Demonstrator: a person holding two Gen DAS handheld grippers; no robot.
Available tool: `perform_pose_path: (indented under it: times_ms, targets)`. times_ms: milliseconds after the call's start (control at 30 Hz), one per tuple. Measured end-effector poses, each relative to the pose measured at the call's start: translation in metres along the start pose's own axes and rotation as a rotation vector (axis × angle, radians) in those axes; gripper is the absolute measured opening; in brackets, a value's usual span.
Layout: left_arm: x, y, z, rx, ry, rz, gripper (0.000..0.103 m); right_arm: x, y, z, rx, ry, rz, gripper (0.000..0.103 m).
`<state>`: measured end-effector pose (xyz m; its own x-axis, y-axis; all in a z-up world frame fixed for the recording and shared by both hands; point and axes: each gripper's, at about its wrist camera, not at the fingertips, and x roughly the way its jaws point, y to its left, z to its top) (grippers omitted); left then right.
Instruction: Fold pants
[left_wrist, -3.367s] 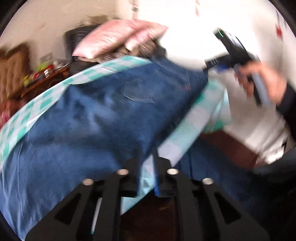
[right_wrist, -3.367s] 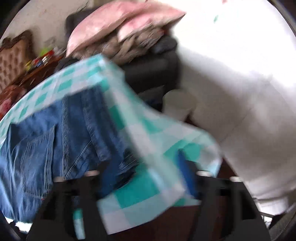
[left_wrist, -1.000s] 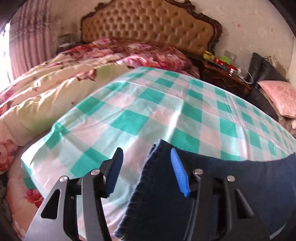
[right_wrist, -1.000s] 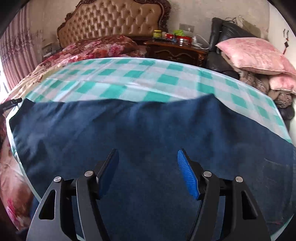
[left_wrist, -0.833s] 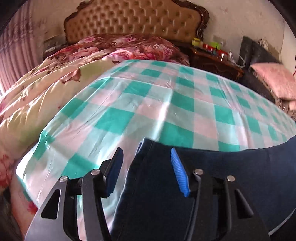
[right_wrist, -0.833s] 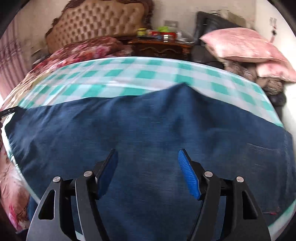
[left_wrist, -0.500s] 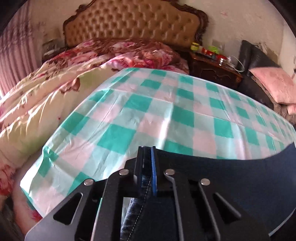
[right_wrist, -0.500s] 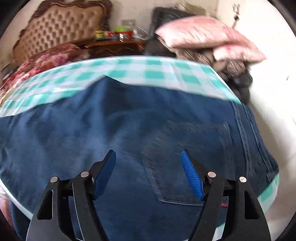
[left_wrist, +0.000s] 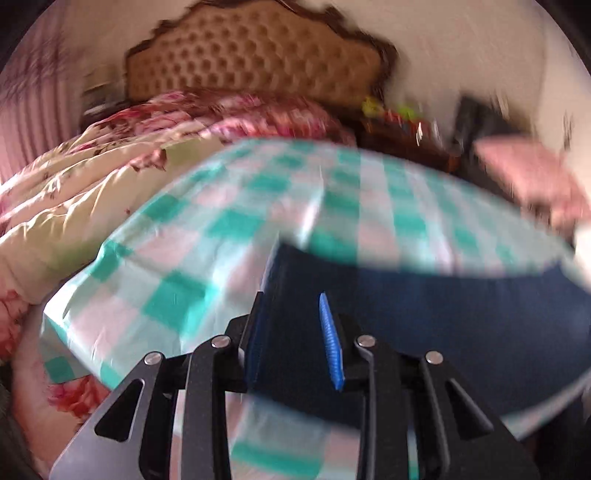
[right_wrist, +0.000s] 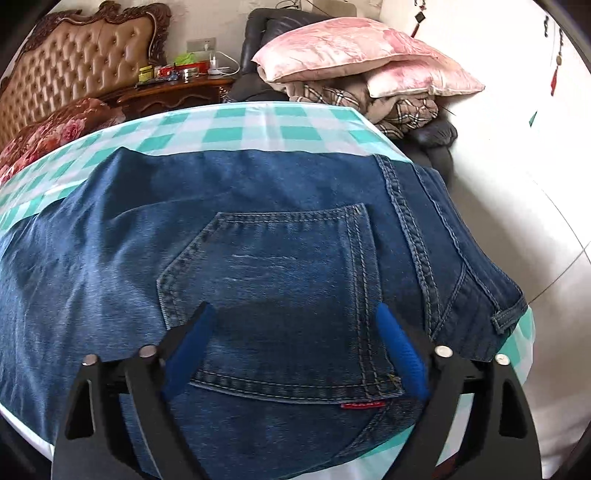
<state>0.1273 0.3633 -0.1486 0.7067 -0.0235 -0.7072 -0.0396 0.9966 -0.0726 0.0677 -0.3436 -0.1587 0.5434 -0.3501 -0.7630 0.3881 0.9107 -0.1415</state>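
Dark blue jeans (right_wrist: 258, 240) lie flat across the green-checked sheet (right_wrist: 258, 125), waistband (right_wrist: 461, 258) at the right edge of the bed. My right gripper (right_wrist: 291, 332) hovers over the back pocket (right_wrist: 280, 266). Its jaws are opening wide and no cloth is between them. The left wrist view is blurred. In it my left gripper (left_wrist: 291, 332) sits at the leg's hem end (left_wrist: 443, 306), its jaws opening. Dark denim lies in the gap, and the pads do not press on it.
A tufted headboard (left_wrist: 255, 62) and a floral quilt (left_wrist: 92, 177) fill the far left of the bed. Pink pillows (right_wrist: 351, 48) are piled on a black chair beside a cluttered nightstand (right_wrist: 177, 88). White floor (right_wrist: 517, 184) lies to the right.
My left gripper shut on the hem half a second ago and its jaws have since parted. My right gripper slid right along the jeans to the back pocket and opened wider.
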Motion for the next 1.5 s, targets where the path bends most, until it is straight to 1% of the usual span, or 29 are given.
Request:
perform_pose_path:
  times_ms: [33, 67, 100, 133, 167, 200, 267, 333, 433, 467, 533, 567, 633, 700, 733, 767, 833, 867, 933, 967, 1000, 1067, 1133, 1200, 1233, 1300, 1367, 1400, 1500]
  targets:
    - [0.008, 0.004, -0.009, 0.026, 0.037, 0.074, 0.029, 0.001, -0.001, 0.0, 0.002, -0.002, 0.002, 0.088]
    - [0.011, 0.012, -0.014, 0.01, 0.048, 0.137, 0.035, 0.001, -0.002, -0.001, 0.009, -0.001, 0.006, 0.088]
    - [0.008, 0.028, -0.016, -0.065, 0.028, 0.146, 0.046, 0.002, -0.002, 0.0, 0.015, 0.001, 0.01, 0.088]
    - [-0.001, 0.042, -0.016, -0.156, -0.016, 0.181, 0.046, 0.002, -0.002, 0.0, 0.016, 0.002, 0.011, 0.088]
    - [-0.009, 0.05, -0.016, -0.21, -0.046, 0.215, 0.043, 0.001, -0.002, -0.001, 0.014, 0.004, 0.011, 0.088]
    - [-0.022, 0.055, -0.017, -0.263, -0.085, 0.186, 0.043, 0.0, -0.003, -0.001, 0.012, 0.004, 0.01, 0.088]
    - [-0.032, 0.055, -0.02, -0.302, -0.095, 0.114, 0.044, -0.006, -0.004, -0.001, 0.019, -0.002, 0.011, 0.088]
    - [-0.036, 0.046, -0.028, -0.298, -0.085, 0.076, 0.044, -0.017, -0.001, 0.0, 0.018, -0.034, 0.049, 0.088]
    - [-0.028, 0.027, -0.038, -0.235, -0.06, 0.076, 0.044, -0.032, 0.015, 0.002, -0.048, -0.085, 0.083, 0.088]
    - [-0.023, 0.021, -0.041, -0.21, -0.048, 0.098, 0.044, -0.034, 0.02, 0.003, -0.07, -0.098, 0.078, 0.088]
    - [-0.018, 0.013, -0.043, -0.164, -0.032, 0.236, 0.048, -0.035, 0.02, 0.004, -0.07, -0.099, 0.085, 0.088]
    - [-0.022, 0.005, -0.043, -0.144, -0.056, 0.294, 0.05, -0.033, 0.015, 0.004, -0.044, -0.083, 0.083, 0.088]
    - [-0.032, -0.019, -0.042, -0.136, -0.116, 0.335, 0.05, -0.028, 0.001, 0.003, 0.018, -0.058, 0.085, 0.088]
    - [-0.037, -0.057, -0.04, -0.089, -0.134, 0.254, 0.054, -0.02, -0.015, -0.001, 0.089, -0.025, 0.101, 0.088]
    - [-0.035, -0.097, -0.039, -0.011, -0.115, 0.178, 0.054, -0.013, -0.023, -0.004, 0.115, 0.0, 0.084, 0.088]
    - [-0.034, -0.122, -0.039, 0.033, -0.103, 0.134, 0.054, -0.008, -0.029, -0.009, 0.128, 0.018, 0.064, 0.088]
    - [-0.034, -0.185, -0.042, 0.1, -0.102, 0.028, 0.055, -0.007, -0.032, -0.014, 0.12, 0.002, 0.085, 0.088]
    - [-0.035, -0.209, -0.043, 0.113, -0.1, -0.028, 0.059, -0.008, -0.029, -0.016, 0.09, -0.003, 0.072, 0.088]
    - [-0.033, -0.263, -0.047, 0.111, -0.053, -0.201, 0.065, -0.009, -0.025, -0.018, 0.064, -0.016, 0.057, 0.088]
    - [-0.03, -0.278, -0.047, 0.107, -0.038, -0.249, 0.07, -0.009, -0.027, -0.02, 0.081, -0.016, 0.064, 0.088]
    - [-0.026, -0.302, -0.05, 0.121, -0.019, -0.274, 0.073, -0.009, -0.028, -0.021, 0.09, -0.016, 0.067, 0.088]
    - [-0.018, -0.338, -0.058, 0.174, 0.017, -0.242, 0.076, -0.009, -0.027, -0.022, 0.083, -0.019, 0.064, 0.088]
    - [-0.009, -0.366, -0.067, 0.22, 0.077, -0.244, 0.076, -0.009, -0.029, -0.021, 0.084, -0.018, 0.07, 0.089]
    - [-0.002, -0.38, -0.075, 0.243, 0.124, -0.236, 0.089, -0.008, -0.029, -0.021, 0.08, -0.019, 0.074, 0.089]
    - [0.002, -0.388, -0.08, 0.26, 0.152, -0.221, 0.091, -0.009, -0.029, -0.022, 0.082, -0.021, 0.076, 0.089]
    - [0.004, -0.394, -0.086, 0.281, 0.145, -0.184, 0.096, -0.009, -0.029, -0.023, 0.083, -0.023, 0.075, 0.089]
    - [0.007, -0.389, -0.086, 0.235, 0.161, -0.17, 0.101, -0.009, -0.029, -0.023, 0.083, -0.024, 0.078, 0.089]
    - [0.007, -0.389, -0.087, 0.219, 0.152, -0.163, 0.101, -0.009, -0.029, -0.023, 0.08, -0.025, 0.077, 0.089]
    - [0.003, -0.388, -0.092, 0.226, 0.149, -0.148, 0.101, -0.012, -0.027, -0.023, 0.065, -0.019, 0.065, 0.089]
